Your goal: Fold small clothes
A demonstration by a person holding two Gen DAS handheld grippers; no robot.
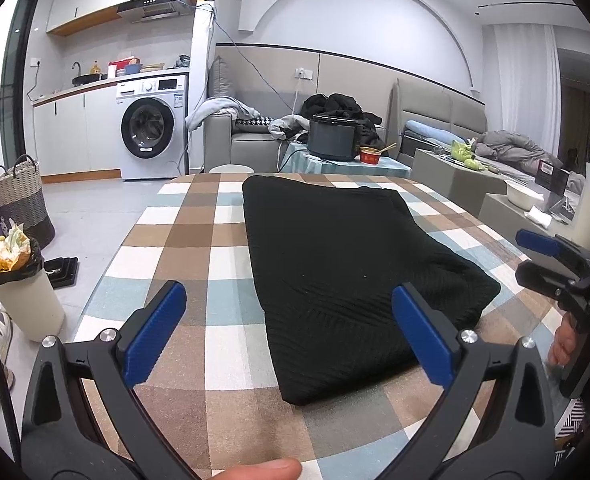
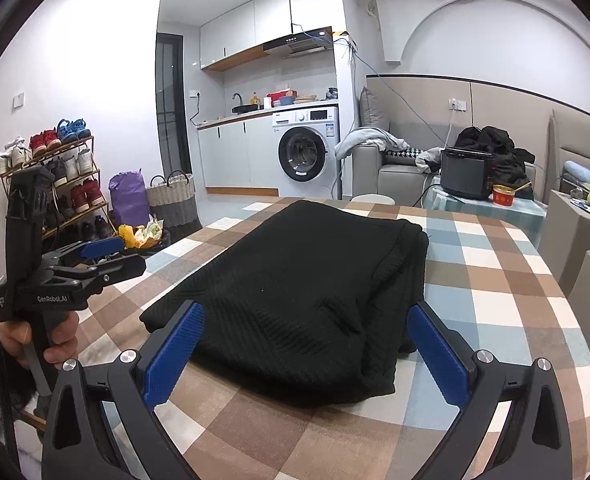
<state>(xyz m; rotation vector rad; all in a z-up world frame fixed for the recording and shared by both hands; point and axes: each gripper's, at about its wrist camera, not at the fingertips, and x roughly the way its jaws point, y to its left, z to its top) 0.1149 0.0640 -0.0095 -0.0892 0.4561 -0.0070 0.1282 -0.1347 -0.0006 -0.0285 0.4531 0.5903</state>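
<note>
Worktop [image 1: 183,240] with checked cloth carries 1 black knit garment [image 1: 335,264], folded flat near its centre. Left gripper [image 1: 289,328] and right gripper [image 2: 305,344] hover at the near edge, jaws wide, holding nothing.

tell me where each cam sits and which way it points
Left wrist: on the left gripper, open, looking across the black garment on the checked table; the right gripper shows at the right edge.
Right wrist: on the right gripper, open, facing the same garment; the left gripper shows at left.
Shared: garment, table, washing machine.
</note>
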